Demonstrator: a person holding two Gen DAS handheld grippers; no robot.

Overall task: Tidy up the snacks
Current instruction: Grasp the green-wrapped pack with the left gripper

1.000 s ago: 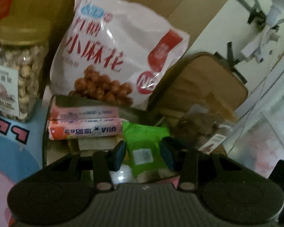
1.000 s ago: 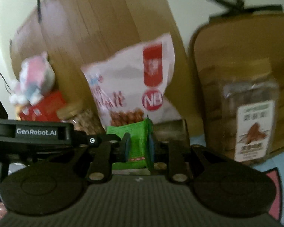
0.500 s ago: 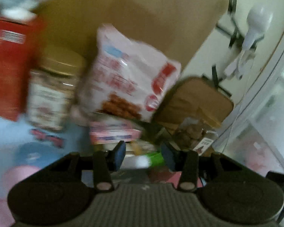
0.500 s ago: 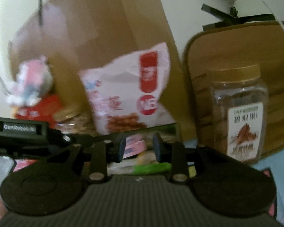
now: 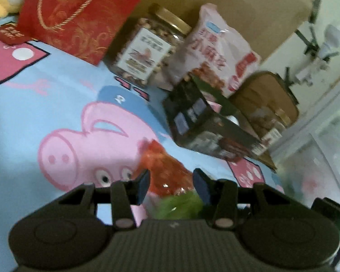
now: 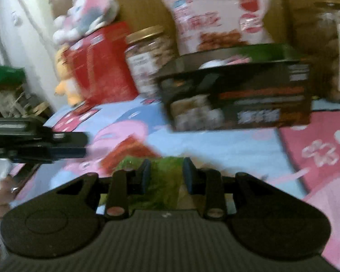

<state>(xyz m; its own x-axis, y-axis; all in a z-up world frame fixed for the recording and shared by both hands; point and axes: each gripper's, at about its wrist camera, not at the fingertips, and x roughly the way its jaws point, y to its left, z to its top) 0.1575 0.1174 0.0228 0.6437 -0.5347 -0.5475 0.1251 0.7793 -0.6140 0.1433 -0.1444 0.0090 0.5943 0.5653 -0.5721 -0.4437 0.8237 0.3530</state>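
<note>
Right hand-held gripper (image 6: 166,173), jaws closing around a green packet (image 6: 165,181); the adjacent orange packet (image 6: 129,151) risks being dragged along.

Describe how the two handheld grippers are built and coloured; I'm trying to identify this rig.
Both the left gripper and the right gripper are matte black, with a ribbed centre plate flanked by two round housings. Each has two jaws with dark blue pads on black linkage arms with pale pivot pins. A green light glows at the left view's edge. The hand wears a ring.
</note>
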